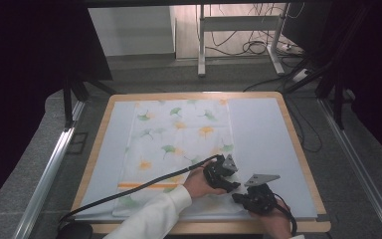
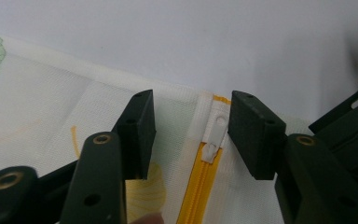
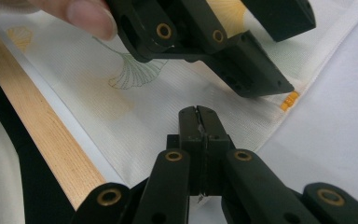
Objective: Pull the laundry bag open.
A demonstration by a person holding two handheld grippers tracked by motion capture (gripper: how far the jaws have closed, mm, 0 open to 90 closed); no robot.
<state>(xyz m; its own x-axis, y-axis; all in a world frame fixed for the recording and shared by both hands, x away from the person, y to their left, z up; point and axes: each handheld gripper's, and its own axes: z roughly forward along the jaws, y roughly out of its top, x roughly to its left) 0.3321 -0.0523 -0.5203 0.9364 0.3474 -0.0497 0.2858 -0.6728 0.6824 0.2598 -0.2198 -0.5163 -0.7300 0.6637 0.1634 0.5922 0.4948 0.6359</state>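
At the near edge of the worktop, the right hand-held gripper is seen with its jaws pressed together on a pinch of the white leaf-printed cover, close to that cover's near right corner. Just beyond it, the left hand-held gripper is held partly open above the same corner; no cloth is caught between its jaws, and the white zipper pull lies in the gap, untouched, at the end of the yellow zipper. Farther off, the cover is spread flat over the pale mat, its far edge near the worktop's far side.
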